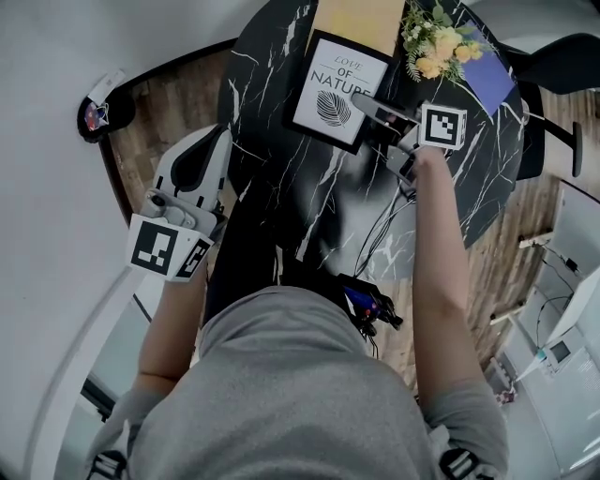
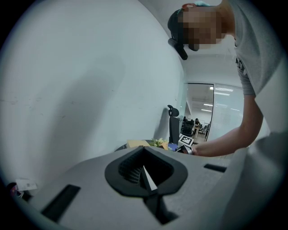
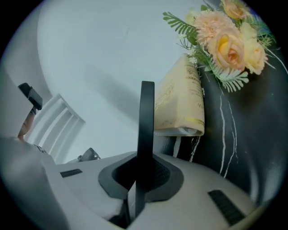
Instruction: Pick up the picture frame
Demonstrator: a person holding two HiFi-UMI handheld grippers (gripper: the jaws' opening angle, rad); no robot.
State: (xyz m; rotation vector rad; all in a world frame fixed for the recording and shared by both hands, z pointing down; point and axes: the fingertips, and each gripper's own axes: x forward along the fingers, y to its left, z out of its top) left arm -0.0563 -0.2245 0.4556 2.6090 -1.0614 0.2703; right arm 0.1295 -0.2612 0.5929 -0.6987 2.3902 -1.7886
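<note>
The picture frame [image 1: 336,91], black-edged with a white leaf print, is over the far part of the round black marble table [image 1: 309,206]. My right gripper [image 1: 370,111] is shut on its right edge. In the right gripper view that edge [image 3: 146,117] runs as a thin black bar between the jaws of the right gripper [image 3: 137,179]. I cannot tell whether the frame rests on the table. My left gripper [image 1: 217,141] hangs beside the table's left rim, away from the frame. In its own view the left gripper [image 2: 145,173] is shut on nothing.
A bunch of yellow and pink flowers [image 1: 436,42] lies just right of the frame, with a tan paper sheet [image 1: 361,19] behind it and a blue sheet [image 1: 492,75] farther right. Cables [image 1: 375,234] trail over the table's near side. An office chair [image 1: 562,66] stands at the right.
</note>
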